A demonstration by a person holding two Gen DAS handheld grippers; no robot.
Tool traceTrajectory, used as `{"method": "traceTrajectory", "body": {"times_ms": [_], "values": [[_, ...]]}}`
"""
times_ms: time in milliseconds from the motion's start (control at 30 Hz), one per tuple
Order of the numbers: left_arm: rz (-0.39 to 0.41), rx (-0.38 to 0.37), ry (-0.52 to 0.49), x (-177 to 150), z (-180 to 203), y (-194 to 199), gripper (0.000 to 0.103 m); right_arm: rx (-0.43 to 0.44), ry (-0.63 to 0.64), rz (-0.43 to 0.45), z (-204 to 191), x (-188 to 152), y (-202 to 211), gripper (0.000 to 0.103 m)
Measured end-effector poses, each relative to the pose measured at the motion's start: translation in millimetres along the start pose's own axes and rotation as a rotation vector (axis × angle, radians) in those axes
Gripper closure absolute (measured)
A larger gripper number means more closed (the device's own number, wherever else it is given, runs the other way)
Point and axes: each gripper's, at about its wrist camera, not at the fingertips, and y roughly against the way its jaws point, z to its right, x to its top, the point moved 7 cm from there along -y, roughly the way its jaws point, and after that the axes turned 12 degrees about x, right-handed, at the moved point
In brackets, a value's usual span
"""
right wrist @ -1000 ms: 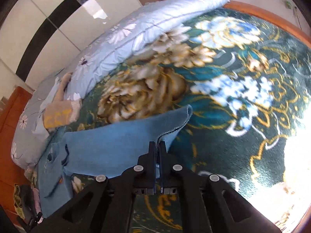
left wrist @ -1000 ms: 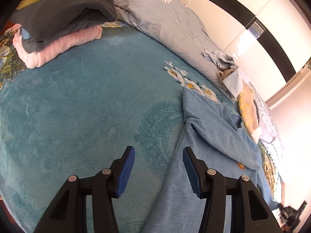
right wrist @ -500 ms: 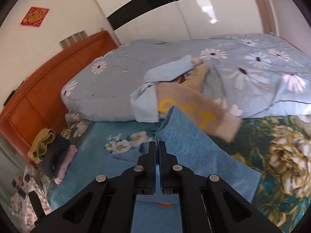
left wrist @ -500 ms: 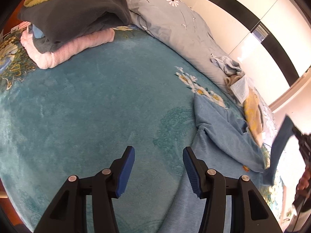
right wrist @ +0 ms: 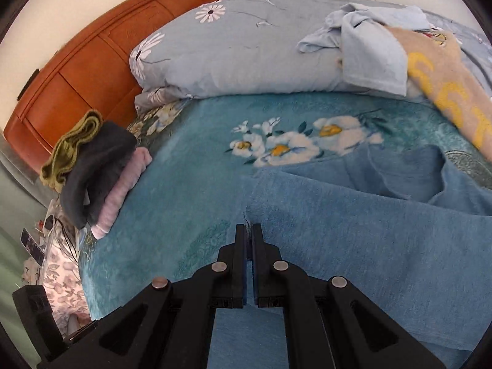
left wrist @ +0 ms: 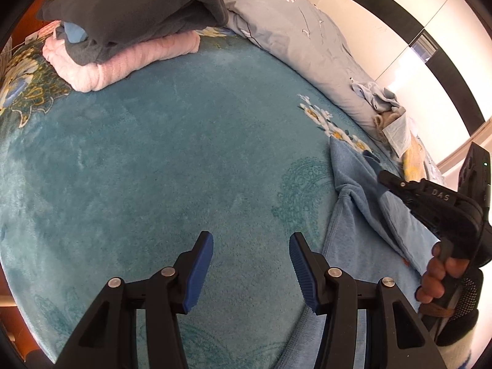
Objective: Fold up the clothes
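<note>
The right gripper (right wrist: 248, 230) is seen at the lower centre of the right wrist view, its fingers (right wrist: 240, 246) pressed together on a corner of the blue garment (right wrist: 369, 240). The corner is clamped at the very fingertips, and the cloth is spread from there across the lower right of the frame, over the teal blanket (right wrist: 190, 178) on the bed. A second layer of the same blue cloth is seen folded behind it, towards the right edge.

In the left wrist view the left gripper (left wrist: 250, 250) is held above the bare teal blanket (left wrist: 153, 160), fingers (left wrist: 200, 270) apart, with nothing between them. The blue garment (left wrist: 353, 209) is found at the right of that frame, just beside the right-hand finger, its edge running down to the bottom. The right gripper (left wrist: 384, 176) is seen at the right edge over the garment, gripped by a hand (left wrist: 436, 279).

A stack of folded clothes (right wrist: 92, 169) is placed at the left of the right wrist view: a pink piece at the bottom, dark grey above it, olive green on top. A grey floral quilt (right wrist: 246, 46) is bunched along the top of the frame before the wooden headboard (right wrist: 86, 61), and a pale blue garment (right wrist: 369, 46) and a beige towel with yellow letters (right wrist: 446, 86) are lying on it at the upper right.
</note>
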Motion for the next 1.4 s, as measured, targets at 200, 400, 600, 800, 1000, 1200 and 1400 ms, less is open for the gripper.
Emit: {"method": "traceTrajectory", "body": {"times_ms": [200,400,600,800,1000,1200,1400], "values": [[-0.017,0.008,-0.012,-5,3,-7,0.047,-0.005,0.045,-0.057,-11,-14,-24,0.099],[-0.017,0.014,-0.054,-2,22,-10,0.047,0.093,0.012,-0.104,-12,-22,-24,0.074],[0.007,-0.007,-0.148,16,71,-10,0.047,0.079,0.037,-0.016,15,-15,49,0.062],[0.024,-0.148,-0.265,34,148,-7,0.044,-0.135,-0.131,0.192,120,2,166,0.062],[-0.001,-0.159,-0.419,32,207,-38,0.042,-0.149,-0.215,0.189,164,-7,187,0.062],[-0.068,-0.099,-0.393,27,188,-66,0.042,-0.168,-0.182,0.173,175,-10,182,0.062],[-0.09,-0.094,-0.42,27,189,-72,0.042,-0.162,-0.286,0.142,206,-26,165,0.062]]}}
